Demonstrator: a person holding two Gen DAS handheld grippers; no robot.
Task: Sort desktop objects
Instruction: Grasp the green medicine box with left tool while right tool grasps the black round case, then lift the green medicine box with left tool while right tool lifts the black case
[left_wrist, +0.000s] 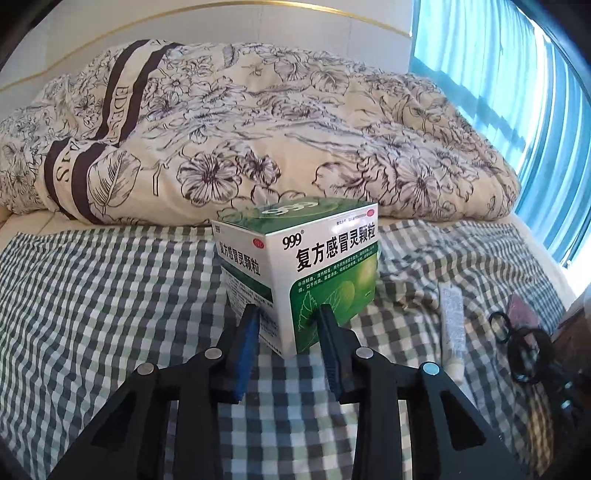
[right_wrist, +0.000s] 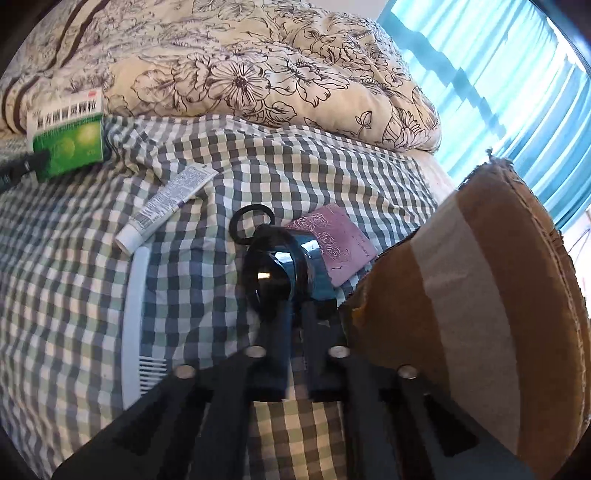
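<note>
Left wrist: left gripper (left_wrist: 286, 312) clamps box (left_wrist: 314, 266) on checked cloth (left_wrist: 110, 295). Right gripper (right_wrist: 295, 306) pinches sunglasses (right_wrist: 271, 273) beside carton (right_wrist: 480, 314); tube (right_wrist: 166, 203), comb (right_wrist: 135, 325) nearby.

On the cloth (right_wrist: 92, 258), the box (left_wrist: 306, 273) stands before the quilt (left_wrist: 258, 129), between the left gripper's (left_wrist: 286, 314) fingers. Right of it lies the tube (right_wrist: 166, 203), the comb (right_wrist: 135, 325) nearer. Further right: ring (right_wrist: 251, 221), sunglasses (right_wrist: 273, 273) in the right gripper (right_wrist: 295, 314), card (right_wrist: 332, 240), then carton (right_wrist: 480, 314).
</note>
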